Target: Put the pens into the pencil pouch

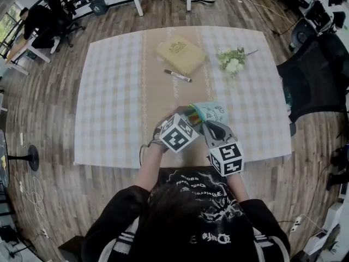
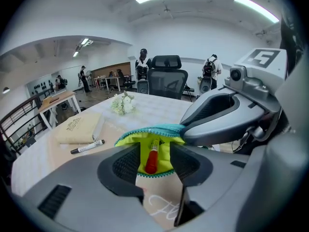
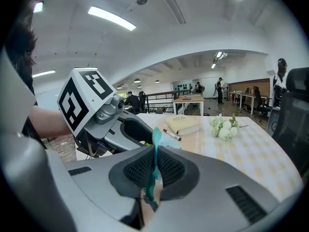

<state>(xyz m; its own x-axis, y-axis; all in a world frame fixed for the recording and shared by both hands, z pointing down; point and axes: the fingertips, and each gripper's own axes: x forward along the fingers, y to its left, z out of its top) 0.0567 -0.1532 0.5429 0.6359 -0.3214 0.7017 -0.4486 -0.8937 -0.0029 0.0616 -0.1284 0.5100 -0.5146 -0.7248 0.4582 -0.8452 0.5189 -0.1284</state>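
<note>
Left gripper [image 2: 155, 161], jaws apart, frames the red pen [image 2: 151, 159] inside the pouch [image 2: 159, 129] that right gripper [image 3: 155, 170] pinches.

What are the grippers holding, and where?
The right gripper pinches the pencil pouch by its teal edge. The left gripper grips nothing; a red pen sits loose between its jaws.

Pouch [image 2: 155, 130] mouth gapes, red pen [image 2: 151, 161] inside; right gripper [image 3: 154, 164] crowds its rim

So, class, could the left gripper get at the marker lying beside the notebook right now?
Probably yes: the left gripper stands open, gripping nothing, and only bare table separates it from the marker.
</note>
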